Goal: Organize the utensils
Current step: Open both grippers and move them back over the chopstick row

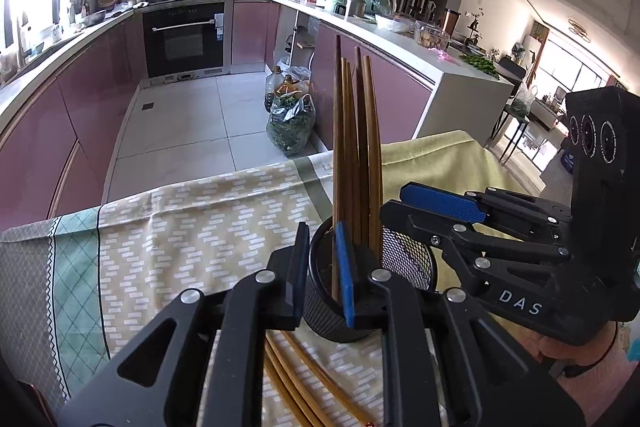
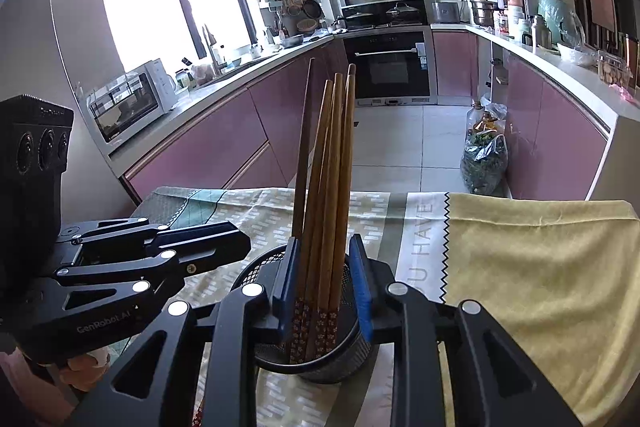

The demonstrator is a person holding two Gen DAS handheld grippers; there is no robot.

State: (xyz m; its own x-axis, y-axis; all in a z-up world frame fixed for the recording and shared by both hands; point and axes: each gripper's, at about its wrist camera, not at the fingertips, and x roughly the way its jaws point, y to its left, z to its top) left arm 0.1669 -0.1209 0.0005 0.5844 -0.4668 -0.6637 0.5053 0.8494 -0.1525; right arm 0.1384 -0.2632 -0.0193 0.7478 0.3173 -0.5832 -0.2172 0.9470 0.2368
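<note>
A black mesh holder (image 1: pixel 332 311) stands on the cloth-covered table (image 1: pixel 200 227). Several brown chopsticks (image 1: pixel 356 147) stand upright in it. My left gripper (image 1: pixel 320 287) grips the holder's near-left rim, one finger outside, one inside. In the right wrist view, my right gripper (image 2: pixel 326 287) sits over the holder (image 2: pixel 320 359), its blue pads (image 2: pixel 362 291) on either side of the chopstick bundle (image 2: pixel 328 187) with a gap on the right. More chopsticks (image 1: pixel 296 379) lie flat on the cloth under my left gripper.
The table's far edge drops to the tiled kitchen floor (image 1: pixel 180 119). A yellow cloth (image 2: pixel 540 267) covers the table's right part. Pink cabinets and counters line both sides. A bag of greens and bottles (image 1: pixel 290 115) stand on the floor.
</note>
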